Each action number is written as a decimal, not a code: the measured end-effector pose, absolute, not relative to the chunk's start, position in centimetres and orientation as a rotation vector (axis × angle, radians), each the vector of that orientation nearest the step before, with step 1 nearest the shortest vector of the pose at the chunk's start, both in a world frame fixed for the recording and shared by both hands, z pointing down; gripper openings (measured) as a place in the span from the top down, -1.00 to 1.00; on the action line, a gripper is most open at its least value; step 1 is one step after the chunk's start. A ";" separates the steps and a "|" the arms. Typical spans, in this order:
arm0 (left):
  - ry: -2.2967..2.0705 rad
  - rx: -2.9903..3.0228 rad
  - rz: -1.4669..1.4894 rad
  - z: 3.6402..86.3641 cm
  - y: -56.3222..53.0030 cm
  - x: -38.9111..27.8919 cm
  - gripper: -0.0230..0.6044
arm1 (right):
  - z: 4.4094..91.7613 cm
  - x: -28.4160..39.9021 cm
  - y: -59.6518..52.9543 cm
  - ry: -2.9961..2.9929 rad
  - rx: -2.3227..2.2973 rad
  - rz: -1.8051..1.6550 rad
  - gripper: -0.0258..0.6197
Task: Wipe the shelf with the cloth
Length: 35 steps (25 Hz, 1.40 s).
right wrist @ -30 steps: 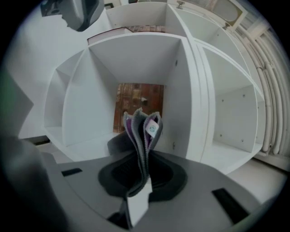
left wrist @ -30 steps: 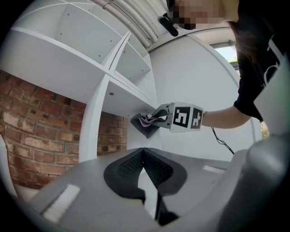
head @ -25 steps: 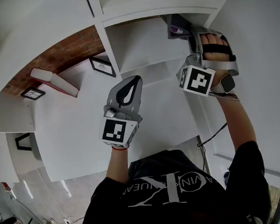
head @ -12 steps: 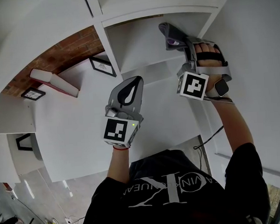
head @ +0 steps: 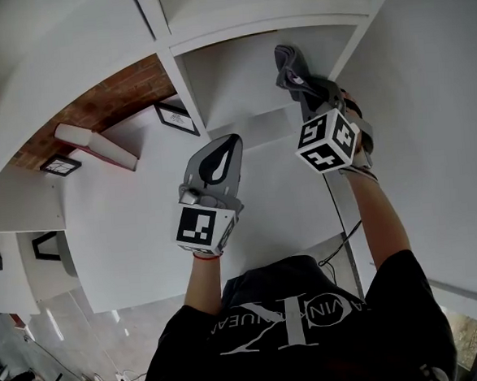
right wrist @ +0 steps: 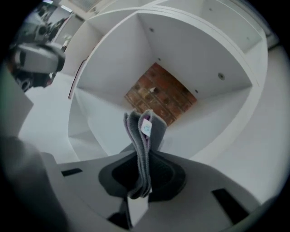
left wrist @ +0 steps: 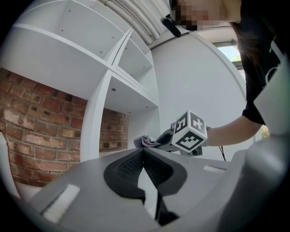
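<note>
Folded grey cloth (right wrist: 138,136) pinched tight in my right hand-held gripper (right wrist: 140,165), upper right, at white shelf (head: 231,80). I judge wiping barely started. Left hand-held gripper (left wrist: 143,153) closed, empty.

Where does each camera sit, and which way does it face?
Head view: on the head, steeply down at the shelf; arms, left gripper, right gripper show.
Left gripper view: on that gripper, facing the right gripper; own shut jaws show.
Right gripper view: faces into a compartment; own jaws clamp the cloth.
All three show the cloth.
</note>
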<state>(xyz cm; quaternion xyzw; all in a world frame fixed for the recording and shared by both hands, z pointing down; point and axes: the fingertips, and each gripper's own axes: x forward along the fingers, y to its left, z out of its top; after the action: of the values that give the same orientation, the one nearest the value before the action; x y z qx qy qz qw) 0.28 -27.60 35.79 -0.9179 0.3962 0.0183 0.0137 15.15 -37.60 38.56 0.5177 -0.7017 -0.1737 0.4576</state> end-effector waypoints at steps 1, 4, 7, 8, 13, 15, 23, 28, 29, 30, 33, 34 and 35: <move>1.232 -2.854 0.053 35.7 -27.6 0.2 0.89 | 38.6 15.2 -37.5 -1.768 1.302 -0.382 0.76; 1.237 -2.849 0.037 35.8 -27.8 0.1 0.89 | 38.8 15.7 -37.1 -1.842 1.333 -0.281 0.76; 1.248 -2.854 0.045 35.8 -27.7 0.0 0.89 | 39.0 15.8 -37.1 -1.832 1.333 -0.268 0.76; 1.251 -2.856 0.050 35.7 -27.7 0.0 0.89 | 39.0 15.7 -37.1 -1.820 1.334 -0.272 0.76; 1.256 -2.847 0.035 35.8 -27.4 -0.2 0.89 | 39.2 13.4 -36.9 -1.887 1.355 -0.225 0.76; 1.263 -2.837 0.028 35.8 -27.3 -0.6 0.89 | 39.3 11.7 -36.7 -1.928 1.342 -0.214 0.77; 1.356 -2.800 0.030 35.8 -27.2 -2.5 0.89 | 39.5 6.0 -36.2 -2.056 1.242 -0.190 0.77; 1.403 -2.792 0.020 35.8 -27.0 -3.3 0.89 | 39.6 3.4 -35.9 -2.100 1.193 -0.196 0.77; 1.408 -2.783 0.023 35.8 -27.0 -3.5 0.89 | 39.6 2.8 -35.8 -2.110 1.181 -0.198 0.77; 1.417 -2.774 0.025 35.8 -26.9 -3.7 0.89 | 39.6 2.2 -35.8 -2.122 1.168 -0.198 0.77; 1.454 -2.749 0.039 35.5 -26.9 -4.5 0.89 | 39.5 0.4 -35.6 -2.170 1.123 -0.181 0.77; 1.458 -2.745 0.035 35.5 -26.8 -4.6 0.89 | 39.5 -0.2 -35.5 -2.185 1.109 -0.178 0.77; 1.461 -2.741 0.028 35.5 -26.8 -4.8 0.89 | 39.5 -0.8 -35.4 -2.195 1.093 -0.180 0.77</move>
<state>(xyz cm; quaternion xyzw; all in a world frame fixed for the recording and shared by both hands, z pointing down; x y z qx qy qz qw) -4.78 -26.75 35.48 -0.8822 0.4704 0.0089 0.0177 -0.78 -35.43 39.54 0.4190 -0.8412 -0.0690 0.3348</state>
